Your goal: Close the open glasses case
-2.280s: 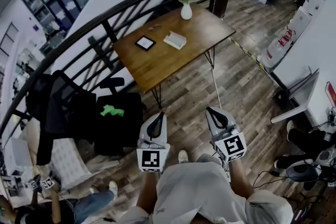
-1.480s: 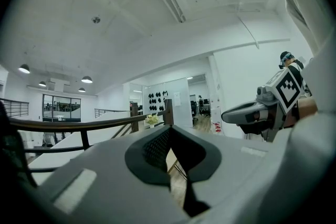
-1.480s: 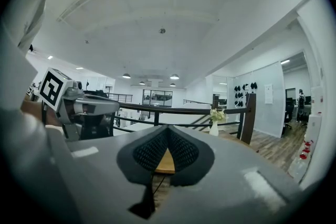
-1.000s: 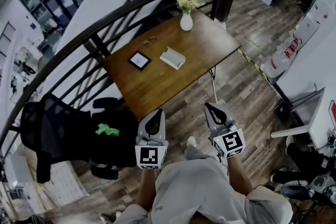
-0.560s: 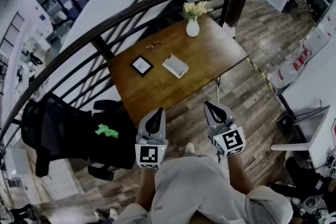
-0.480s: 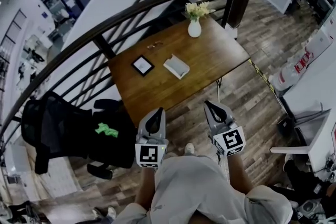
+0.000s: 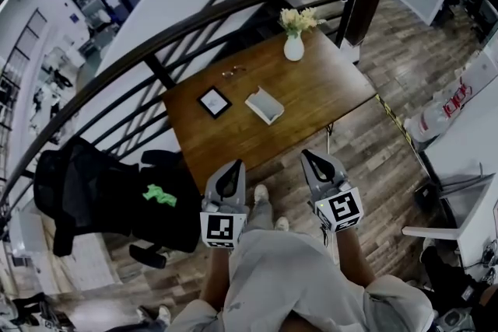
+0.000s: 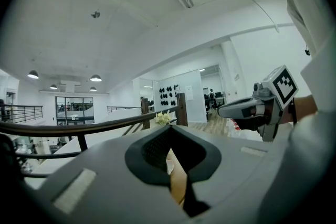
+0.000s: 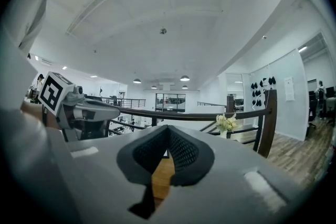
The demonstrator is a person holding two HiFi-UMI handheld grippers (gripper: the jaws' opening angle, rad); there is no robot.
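the job is not started yet. the open glasses case (image 7: pixel 264 105) lies on the table (image 7: pixel 331 89), well away from both tongs. the left gripper (image 7: pixel 233 167) and right gripper (image 7: pixel 309 156) are pinched together and hold nothing.

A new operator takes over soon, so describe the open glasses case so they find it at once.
Find the wooden table beside the dark railing. Near its middle lies the glasses case, a pale oblong box. It is the only light, flat thing there: the square to its left is black-framed, and the white vase stands upright.
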